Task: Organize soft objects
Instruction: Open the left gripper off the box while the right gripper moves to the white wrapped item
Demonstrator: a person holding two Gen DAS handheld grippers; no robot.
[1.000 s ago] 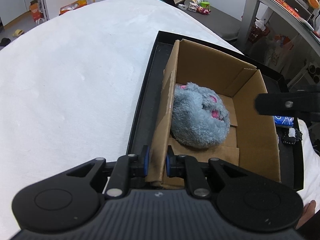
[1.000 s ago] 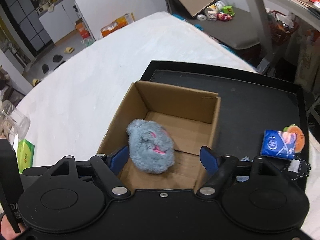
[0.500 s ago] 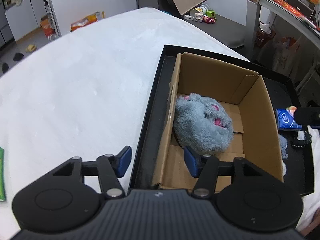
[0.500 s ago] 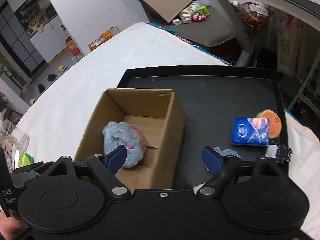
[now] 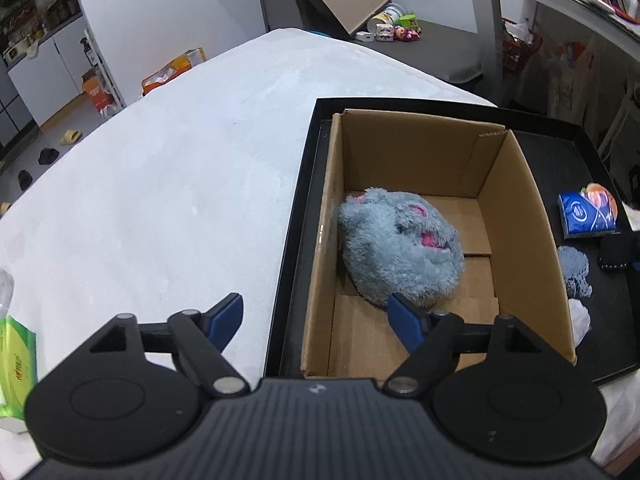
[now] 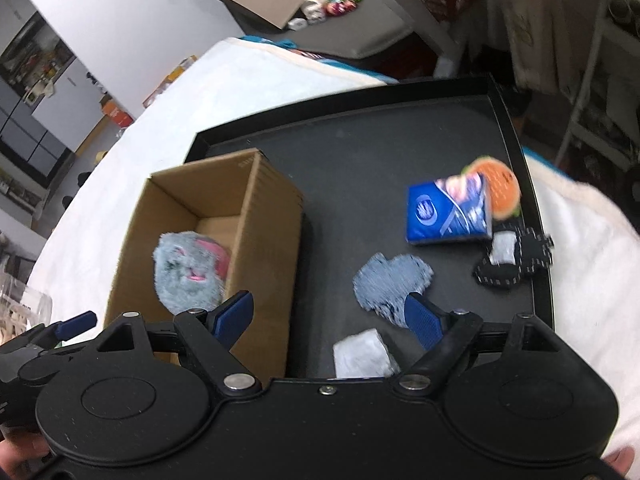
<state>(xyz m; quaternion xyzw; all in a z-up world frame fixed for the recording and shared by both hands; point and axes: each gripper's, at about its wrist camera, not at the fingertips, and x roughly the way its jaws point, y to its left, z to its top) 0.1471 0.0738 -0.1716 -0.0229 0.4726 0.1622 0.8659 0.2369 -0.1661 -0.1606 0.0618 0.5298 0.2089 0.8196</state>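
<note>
A grey and pink plush toy (image 5: 400, 248) lies inside an open cardboard box (image 5: 516, 216) on a black tray (image 5: 296, 216); it also shows in the right wrist view (image 6: 188, 268). My left gripper (image 5: 316, 316) is open, straddling the box's near left wall. My right gripper (image 6: 332, 314) is open and empty above the tray, right of the box (image 6: 264, 216). On the tray lie a grey-blue knitted piece (image 6: 392, 284), a blue tissue pack (image 6: 448, 216), an orange round soft item (image 6: 500, 188), a black stitched item (image 6: 516, 260) and a white pad (image 6: 364, 354).
The tray (image 6: 360, 148) sits on a white padded surface (image 5: 160, 184). A green tissue pack (image 5: 16, 360) lies at the near left edge. The left gripper's fingertip (image 6: 76, 322) shows at the left of the right wrist view. Floor clutter and shelves lie beyond.
My left gripper let go of the box wall, opened and pulled back. My right gripper swung right, from over the box to over the loose items on the tray.
</note>
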